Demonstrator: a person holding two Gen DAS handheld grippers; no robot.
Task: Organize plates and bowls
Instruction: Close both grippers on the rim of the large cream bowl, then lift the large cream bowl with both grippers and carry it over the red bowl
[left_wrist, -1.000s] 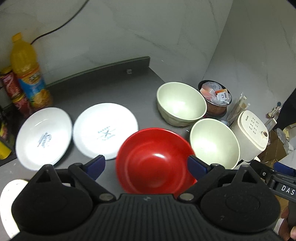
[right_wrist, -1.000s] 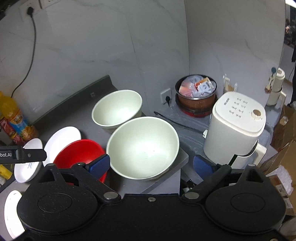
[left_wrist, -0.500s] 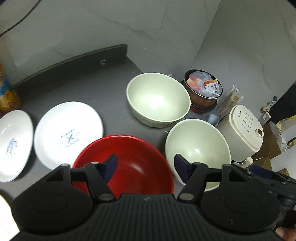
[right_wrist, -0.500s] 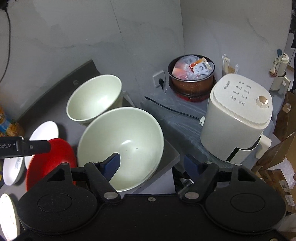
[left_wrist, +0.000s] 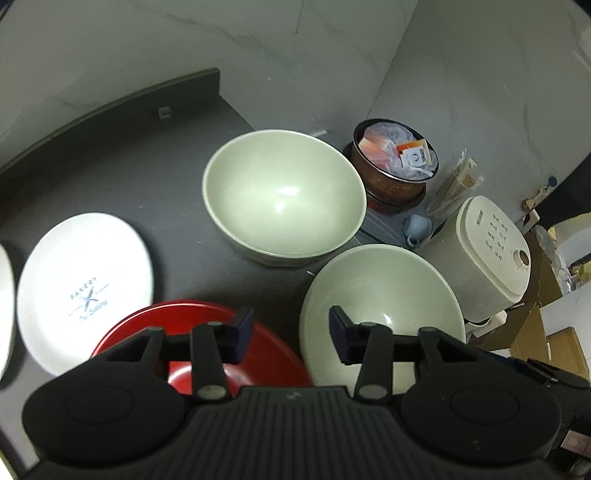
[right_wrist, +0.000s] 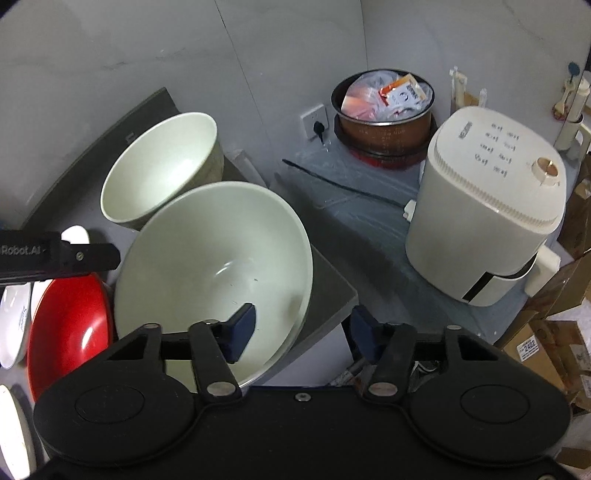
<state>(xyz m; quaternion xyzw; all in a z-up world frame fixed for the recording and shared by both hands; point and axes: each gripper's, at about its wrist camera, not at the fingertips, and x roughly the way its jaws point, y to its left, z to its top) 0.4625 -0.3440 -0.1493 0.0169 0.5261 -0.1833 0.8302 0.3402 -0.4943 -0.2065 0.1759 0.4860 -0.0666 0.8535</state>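
Blue-padded fingers of both grippers, apart, are closing; right's straddle pale bowl rim.

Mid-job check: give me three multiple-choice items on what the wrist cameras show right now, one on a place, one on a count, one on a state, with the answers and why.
1. Where does the right gripper sit?
A. Astride the rim of the near pale green bowl
B. Over the white cooker
C. Inside the red bowl

2. How many pale green bowls are on the counter?
A. One
B. Two
C. Three

3. What is in the far pale green bowl?
A. Packets
B. A plate
C. Nothing

Answers:
1 A: one finger is inside the bowl, the other outside its rim; the jaws are closing with the rim between them.
2 B: the left wrist view shows a far one and a near one, beside the red bowl.
3 C: its inside is bare and shiny.
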